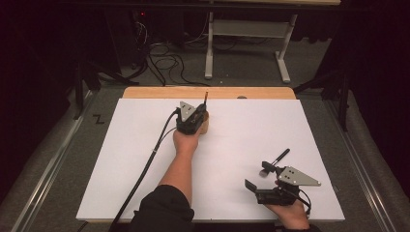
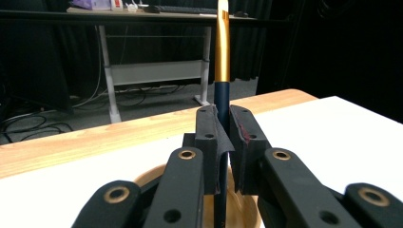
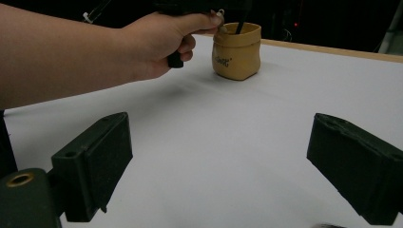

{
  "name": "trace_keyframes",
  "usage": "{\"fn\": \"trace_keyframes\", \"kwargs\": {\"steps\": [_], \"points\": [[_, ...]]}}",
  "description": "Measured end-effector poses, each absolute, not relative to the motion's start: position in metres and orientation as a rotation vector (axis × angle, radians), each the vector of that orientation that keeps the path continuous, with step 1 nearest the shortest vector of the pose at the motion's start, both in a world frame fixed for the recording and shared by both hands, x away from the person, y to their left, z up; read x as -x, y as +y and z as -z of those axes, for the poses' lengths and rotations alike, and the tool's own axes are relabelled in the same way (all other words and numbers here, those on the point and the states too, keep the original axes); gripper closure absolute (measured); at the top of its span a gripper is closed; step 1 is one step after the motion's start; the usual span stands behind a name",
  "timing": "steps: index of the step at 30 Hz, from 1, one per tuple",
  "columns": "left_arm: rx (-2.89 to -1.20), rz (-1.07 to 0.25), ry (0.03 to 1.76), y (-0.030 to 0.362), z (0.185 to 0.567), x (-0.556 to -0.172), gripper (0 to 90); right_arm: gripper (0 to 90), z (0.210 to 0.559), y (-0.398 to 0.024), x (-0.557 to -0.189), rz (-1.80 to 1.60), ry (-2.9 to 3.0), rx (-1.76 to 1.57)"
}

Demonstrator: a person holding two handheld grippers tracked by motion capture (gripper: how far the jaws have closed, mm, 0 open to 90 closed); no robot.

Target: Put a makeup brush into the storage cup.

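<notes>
A person is working two hand-held grippers over a white-topped table (image 1: 145, 159). The left gripper (image 2: 222, 142) is clamping a slim brush (image 2: 222, 61) between its jaws, which are closed tight on the dark blue handle; the gold ferrule is rising straight up past the jaw tips, its top running out of the left gripper view. Directly below those jaws, a tan cup (image 2: 237, 209) is sitting with its round rim just under the pads, and the lower part of the handle is passing down between the jaws toward the cup's mouth. From the high view, the left gripper (image 1: 193, 118) is hovering over that cup (image 1: 205, 126) near the far wooden edge of the table, the brush (image 1: 206, 98) poking up beyond the jaws.

The right gripper (image 3: 218, 166) is resting low at the near side, its two black jaws standing wide apart with bare white tabletop between them. Straight ahead of those open jaws, well apart from them, the cup (image 3: 236, 52) is standing upright, and the person's left hand (image 3: 161, 40) is wrapping the other gripper's grip just beside it. In the high view, the right gripper (image 1: 256, 186) is gripping nothing, while a second brush (image 1: 274, 162) is lying on the table just beyond its jaws.
</notes>
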State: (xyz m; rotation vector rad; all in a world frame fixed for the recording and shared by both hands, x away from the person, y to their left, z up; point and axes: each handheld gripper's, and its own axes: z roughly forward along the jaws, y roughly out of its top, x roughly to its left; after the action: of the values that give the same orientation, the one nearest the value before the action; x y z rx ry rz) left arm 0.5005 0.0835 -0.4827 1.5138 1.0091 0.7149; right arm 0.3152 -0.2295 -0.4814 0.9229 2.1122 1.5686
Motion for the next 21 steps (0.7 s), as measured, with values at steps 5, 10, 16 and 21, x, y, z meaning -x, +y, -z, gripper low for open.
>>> {"fn": "trace_keyframes", "kwargs": {"steps": [5, 10, 16, 21], "points": [[-1.521, -0.700, 1.026, 0.084, 0.486, -0.499, 82.6, 8.1, 0.481, -0.229, -0.314, -1.573, 2.110, -0.921], [-1.523, -0.685, 1.046, 0.085, 0.486, -0.499, 77.3, 8.1, 0.480, -0.228, -0.314, -1.573, 2.110, -0.921], [-1.525, -0.664, 1.051, 0.087, 0.480, -0.496, 66.0, 8.2, 0.480, -0.229, -0.315, -1.577, 2.107, -0.919], [-1.524, -0.653, 1.059, 0.090, 0.474, -0.493, 58.5, 8.2, 0.480, -0.228, -0.315, -1.578, 2.105, -0.908]]}}
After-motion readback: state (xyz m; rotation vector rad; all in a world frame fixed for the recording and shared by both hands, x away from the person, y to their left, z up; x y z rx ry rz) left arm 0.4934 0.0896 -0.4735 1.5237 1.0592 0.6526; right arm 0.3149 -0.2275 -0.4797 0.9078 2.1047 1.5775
